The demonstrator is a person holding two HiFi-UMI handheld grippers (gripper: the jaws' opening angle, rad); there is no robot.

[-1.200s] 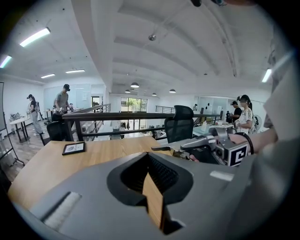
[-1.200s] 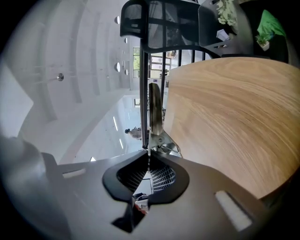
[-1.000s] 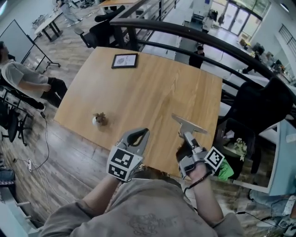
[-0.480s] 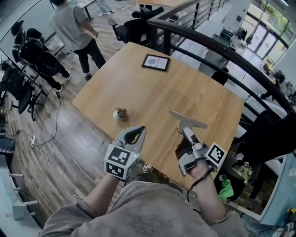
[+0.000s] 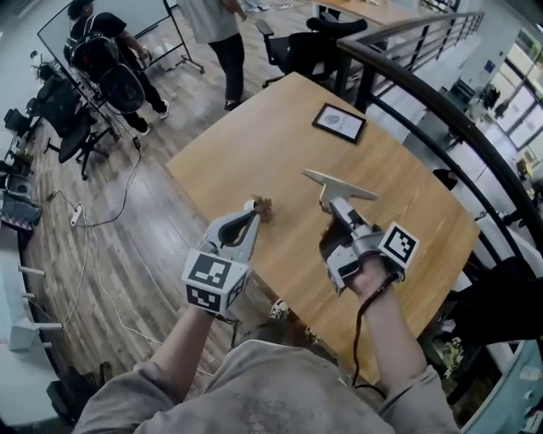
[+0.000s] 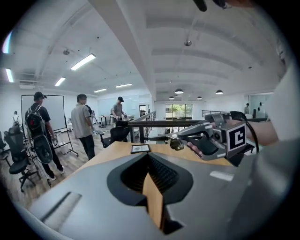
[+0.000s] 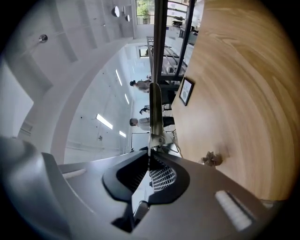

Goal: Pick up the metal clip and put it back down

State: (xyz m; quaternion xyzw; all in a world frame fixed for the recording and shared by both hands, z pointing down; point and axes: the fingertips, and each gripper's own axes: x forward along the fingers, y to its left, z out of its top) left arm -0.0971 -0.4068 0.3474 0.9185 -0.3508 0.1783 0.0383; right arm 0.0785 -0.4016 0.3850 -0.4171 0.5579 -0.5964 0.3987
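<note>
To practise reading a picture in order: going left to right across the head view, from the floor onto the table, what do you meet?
White power strip → left gripper → metal clip

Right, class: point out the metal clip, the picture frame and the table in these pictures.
metal clip point(image 5: 341, 185): head view, on its flat crossbar.
picture frame point(image 5: 339, 123): head view, on its middle.
table point(image 5: 424, 212): head view, on bare wood right of the clip.

table point(image 5: 280, 153): framed picture point(image 5: 339, 123) far side | small brown plant point(image 5: 261, 204) near edge | floor point(image 5: 127, 254): person point(image 5: 216, 25), office chair point(image 5: 305, 47)
</note>
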